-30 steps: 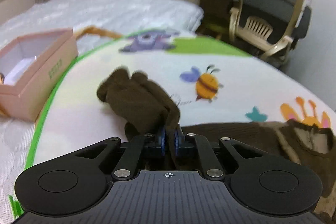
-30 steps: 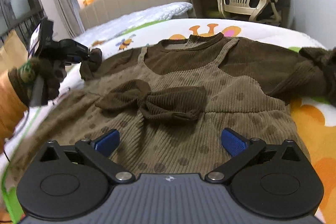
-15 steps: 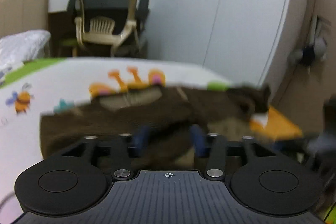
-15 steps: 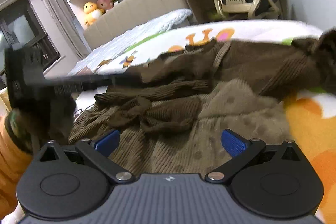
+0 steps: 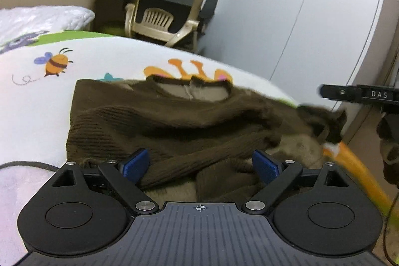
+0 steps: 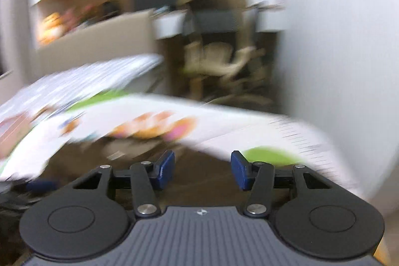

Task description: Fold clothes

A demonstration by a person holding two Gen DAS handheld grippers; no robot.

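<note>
**Item: brown dress on printed mat, one sleeve laid across**

Garment: brown dress lies on the printed mat, neckline at the far side, body toward the near edge. The left sleeve lies folded across the chest, its long axis running left to right. The right sleeve lies stretched out to the right, its cuff close to the mat's right edge.

Left gripper: jaws spread wide, holding nothing; the folded sleeve lies just ahead, between the blue pads.

Right gripper: jaws part open, nothing between them; view heavily blurred. Brown cloth shows just below and ahead of it. In the left view it appears at the far right, just beside the outstretched cuff.

Judgement: the right sleeve is the part not yet folded. It lies to the right of the left gripper and well apart from it; the right gripper is the nearer. The sleeve would need carrying leftward, along its own length, over the chest.

Other: office chair beyond the mat.
</note>
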